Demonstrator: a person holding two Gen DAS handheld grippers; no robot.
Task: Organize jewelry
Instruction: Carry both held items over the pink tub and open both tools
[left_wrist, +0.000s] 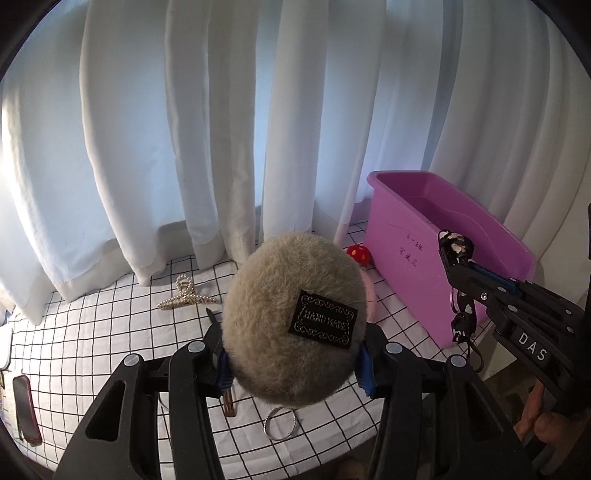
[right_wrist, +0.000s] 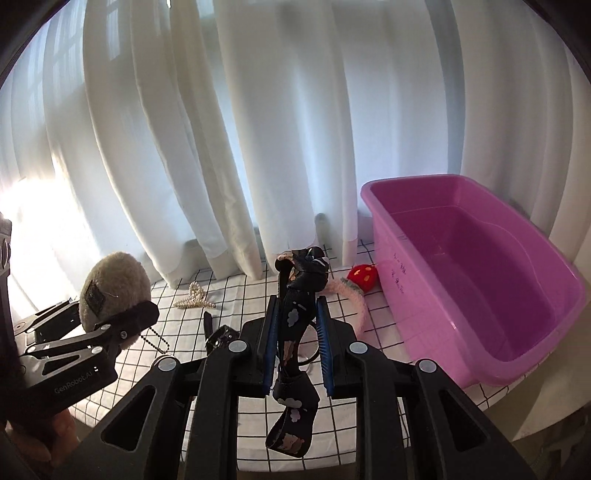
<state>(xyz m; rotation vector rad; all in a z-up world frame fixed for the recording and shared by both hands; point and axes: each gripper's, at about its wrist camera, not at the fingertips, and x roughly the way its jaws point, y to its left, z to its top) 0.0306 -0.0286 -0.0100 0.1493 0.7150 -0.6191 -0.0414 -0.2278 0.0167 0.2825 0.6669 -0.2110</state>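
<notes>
Left tongs (left_wrist: 291, 365) clamp round beige fuzzy plush ball (left_wrist: 291, 317) above grid-cloth table (left_wrist: 92, 332). Right tongs (right_wrist: 297, 339) pinch black patterned fabric strap (right_wrist: 295, 321), left of empty purple plastic bin (right_wrist: 491, 343).

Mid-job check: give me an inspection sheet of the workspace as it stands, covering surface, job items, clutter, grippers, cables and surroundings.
Surface: white grid-patterned cloth, things scattered on it.
Job's things: purple bin at right, nothing seen inside; pearl claw clip, silver ring, brown hair clip and red strawberry plush on a pink fuzzy headband lie on the cloth.
Clutter: dark flat case at the left edge.
Grippers: left gripper shut on a beige furry pom-pom; right gripper shut on a black patterned strap, both held above the cloth.
Cables: nothing seen.
Surroundings: white curtains behind, backlit.
</notes>
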